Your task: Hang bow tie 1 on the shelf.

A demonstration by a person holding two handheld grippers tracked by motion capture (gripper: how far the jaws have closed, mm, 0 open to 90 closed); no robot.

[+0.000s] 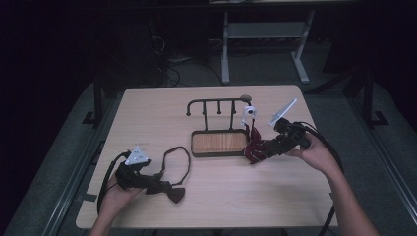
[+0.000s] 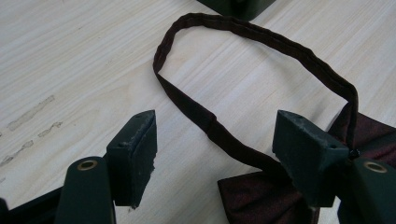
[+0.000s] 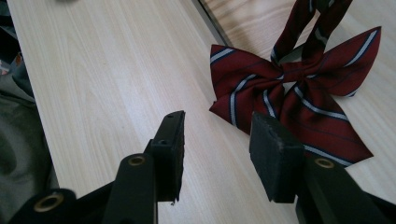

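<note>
A dark maroon bow tie lies on the table near the front left, its strap loop spread flat behind it. My left gripper is open just over it, one jaw either side of the strap and nothing pinched. A red bow tie with white stripes lies beside the stand's tray, its strap rising toward the right end of the rack. My right gripper is open just short of that tie, with bare table between its jaws.
A dark metal hook rack stands behind a wood-lined tray at mid-table. A white round piece sits at the rack's right end. Table legs and cables are on the floor beyond the far edge.
</note>
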